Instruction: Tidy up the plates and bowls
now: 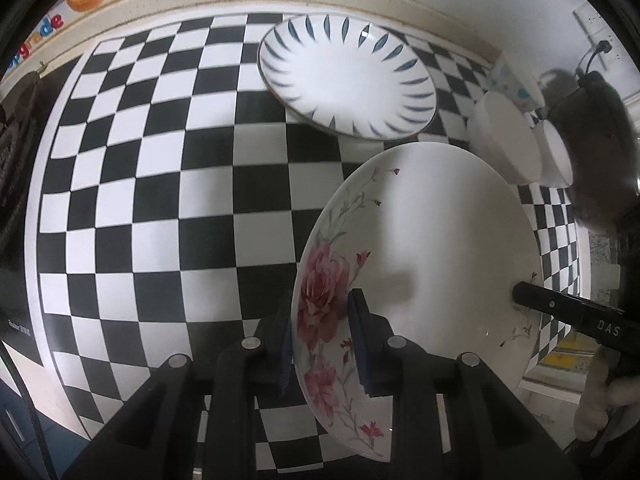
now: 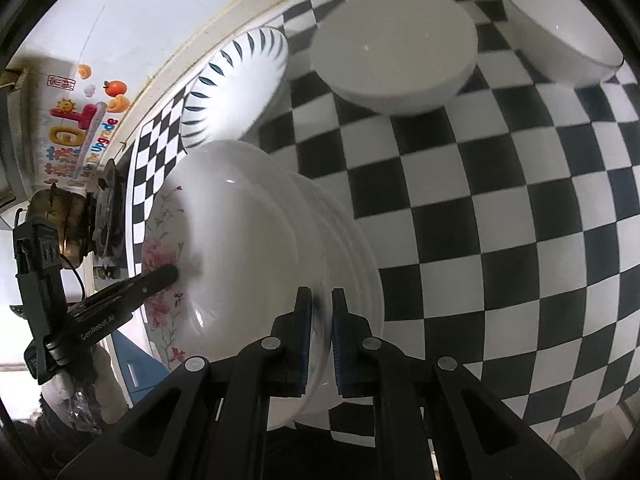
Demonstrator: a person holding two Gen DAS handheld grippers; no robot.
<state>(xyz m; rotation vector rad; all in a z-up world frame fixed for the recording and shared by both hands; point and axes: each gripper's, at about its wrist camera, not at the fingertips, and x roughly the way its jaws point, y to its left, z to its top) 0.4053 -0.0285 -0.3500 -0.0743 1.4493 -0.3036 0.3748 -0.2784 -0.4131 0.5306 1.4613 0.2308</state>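
Above the checkered counter (image 1: pixel 160 200), both grippers clamp the empty floral plate (image 1: pixel 432 248).

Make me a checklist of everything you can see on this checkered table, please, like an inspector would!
Surface: checkered tabletop, black and white squares.
Job's things: floral plate, held by its rim on two opposite sides; blue-leaf plate lying flat behind it; two white bowls standing upright beside it.
Clutter: a spotted container behind the bowls.
Grippers: left gripper shut on the floral plate's flowered rim; right gripper shut on the opposite rim.
Cables: a black cable plugged into a wall socket.
Surroundings: white wall with a fruit sticker; a stove burner past the table's edge.
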